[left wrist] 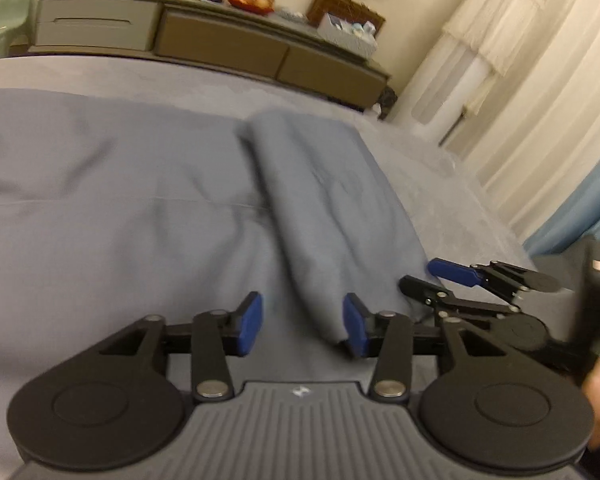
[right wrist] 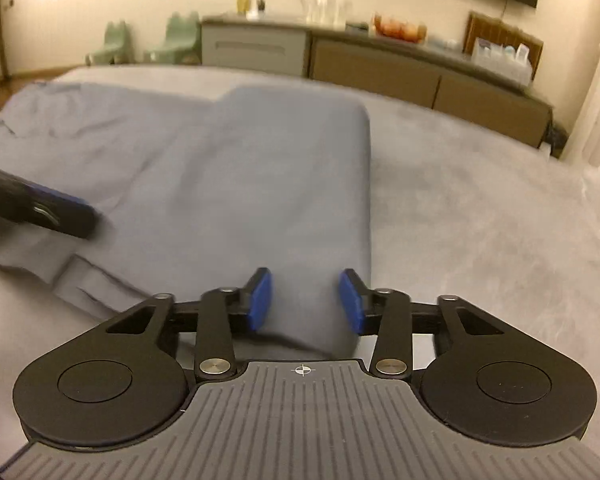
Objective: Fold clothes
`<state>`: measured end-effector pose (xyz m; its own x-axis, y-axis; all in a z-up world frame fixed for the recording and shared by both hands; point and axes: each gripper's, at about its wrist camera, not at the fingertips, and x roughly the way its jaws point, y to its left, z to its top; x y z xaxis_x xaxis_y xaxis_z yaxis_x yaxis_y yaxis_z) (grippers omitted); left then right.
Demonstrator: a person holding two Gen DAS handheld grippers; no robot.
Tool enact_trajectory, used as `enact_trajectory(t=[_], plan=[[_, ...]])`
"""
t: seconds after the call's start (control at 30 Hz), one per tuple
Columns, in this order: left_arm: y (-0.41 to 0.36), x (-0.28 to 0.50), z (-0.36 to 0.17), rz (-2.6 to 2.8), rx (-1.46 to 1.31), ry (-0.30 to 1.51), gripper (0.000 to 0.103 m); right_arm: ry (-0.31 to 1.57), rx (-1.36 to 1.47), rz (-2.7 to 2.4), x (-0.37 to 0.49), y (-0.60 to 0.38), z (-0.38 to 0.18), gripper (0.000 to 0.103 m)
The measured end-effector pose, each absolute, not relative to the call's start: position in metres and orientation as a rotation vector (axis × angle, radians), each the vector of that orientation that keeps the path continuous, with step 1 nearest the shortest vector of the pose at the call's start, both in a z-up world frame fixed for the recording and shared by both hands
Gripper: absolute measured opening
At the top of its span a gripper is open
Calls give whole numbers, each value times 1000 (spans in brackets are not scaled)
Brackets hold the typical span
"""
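Grey-blue garment (right wrist: pixel 260 168): it lies on the bed, one side folded over into a thick smooth fold with a straight edge at 3 o'clock; the flat part spreads toward 9 o'clock.
Fold seen from my left camera: a long rolled band of the garment (left wrist: pixel 324 208) running from 12 o'clock down to between my fingers.
Left gripper (left wrist: pixel 303 326): jaws stand about half open, pads not pressing; the end of the fold lies between them, close to the right pad. It holds nothing.
Right gripper (right wrist: pixel 305 306): also about half open, over the near corner of the fold, cloth between the pads but not squeezed.
In the way: the right gripper (left wrist: pixel 452 280) sits just beside my left one at 3 o'clock; in the right view the left gripper (right wrist: pixel 60 212) comes in at 9 o'clock, over the flat cloth.
Surface: grey bedcover (right wrist: pixel 480 208), soft, bare at 3 o'clock.
Room: long low sideboard (right wrist: pixel 380 68) at 12 o'clock with a red bowl (right wrist: pixel 400 26) and glass things; two pale green chairs (right wrist: pixel 176 36) at 11 o'clock; white curtains (left wrist: pixel 540 80) at 2 o'clock.
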<state>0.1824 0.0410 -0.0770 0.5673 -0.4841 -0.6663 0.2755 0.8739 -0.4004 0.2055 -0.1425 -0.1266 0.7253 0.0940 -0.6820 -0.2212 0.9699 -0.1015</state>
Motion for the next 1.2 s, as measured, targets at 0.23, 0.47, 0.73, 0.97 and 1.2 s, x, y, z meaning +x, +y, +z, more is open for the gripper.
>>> enact_trajectory(t=[0.23, 0.47, 0.73, 0.97, 1.2], plan=[[178, 139, -51, -259, -386, 726, 81, 534, -240, 97, 183, -102, -75, 69], [333, 61, -77, 72, -671, 529, 83, 452, -310, 281, 108, 72, -83, 74], [473, 18, -106, 208, -1066, 439, 90, 324, -753, 735, 73, 335, -113, 86], [490, 40, -136, 119, -1159, 511, 91, 338, -868, 784, 112, 404, -134, 46], [477, 69, -157, 48, -1163, 540, 95, 426, -650, 810, 143, 385, -101, 1]])
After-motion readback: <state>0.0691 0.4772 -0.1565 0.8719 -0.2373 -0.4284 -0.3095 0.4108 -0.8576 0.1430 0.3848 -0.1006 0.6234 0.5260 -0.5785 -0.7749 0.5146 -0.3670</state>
